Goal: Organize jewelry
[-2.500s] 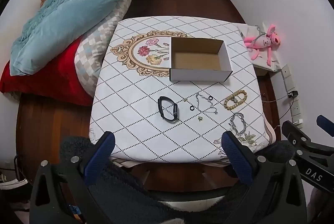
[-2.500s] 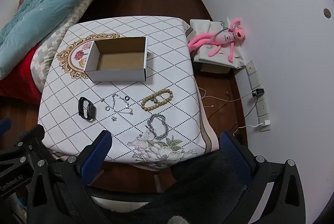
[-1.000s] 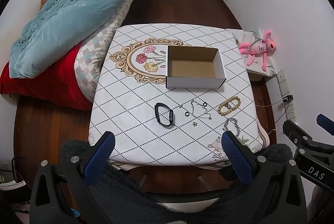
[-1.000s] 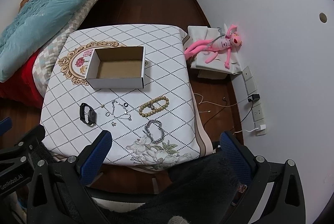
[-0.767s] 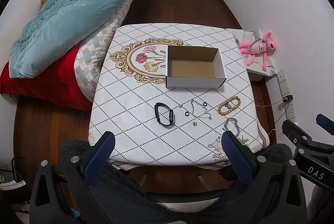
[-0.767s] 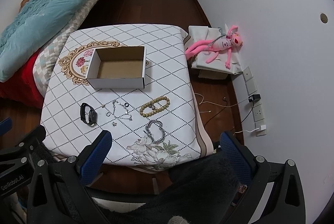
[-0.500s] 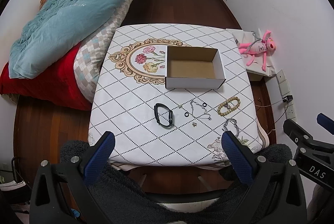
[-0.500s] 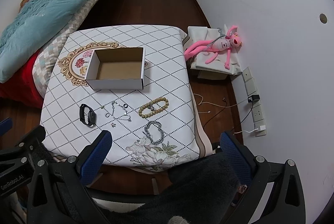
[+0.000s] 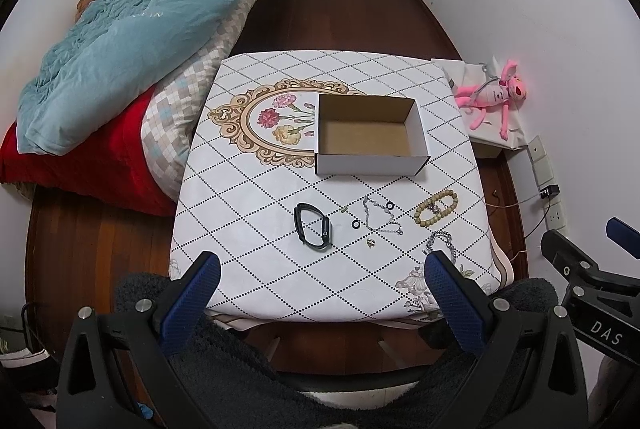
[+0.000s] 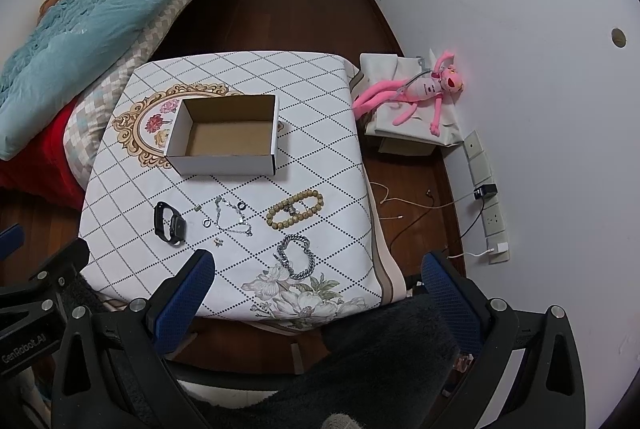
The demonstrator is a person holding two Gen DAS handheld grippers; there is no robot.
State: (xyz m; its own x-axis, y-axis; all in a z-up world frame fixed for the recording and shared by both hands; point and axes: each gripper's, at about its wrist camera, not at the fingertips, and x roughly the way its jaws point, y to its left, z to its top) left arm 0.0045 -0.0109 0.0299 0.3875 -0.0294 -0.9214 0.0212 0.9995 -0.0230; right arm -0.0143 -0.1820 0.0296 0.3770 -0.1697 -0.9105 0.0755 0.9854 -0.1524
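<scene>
An empty open cardboard box (image 9: pixel 370 135) (image 10: pixel 224 137) stands on the white diamond-patterned table (image 9: pixel 248 229). In front of it lie a black band (image 9: pixel 312 226) (image 10: pixel 169 223), a thin silver chain (image 9: pixel 380 219) (image 10: pixel 232 215) with small rings beside it, a wooden bead bracelet (image 9: pixel 436 208) (image 10: pixel 295 209) and a heavy silver chain bracelet (image 9: pixel 440 243) (image 10: pixel 296 256). My left gripper (image 9: pixel 322 271) and right gripper (image 10: pixel 318 271) are both open and empty, held well back above the table's near edge.
A bed with a blue quilt (image 9: pixel 128 29) and red cover lies left of the table. A pink plush toy (image 10: pixel 420 87) rests on a low box by the right wall, with cables and sockets (image 10: pixel 494 213) on the floor. A dark fleecy seat (image 9: pixel 280 369) sits below me.
Both grippers have drawn back and up slightly, so the table looks a little smaller and farther. Nothing on the table has moved.
</scene>
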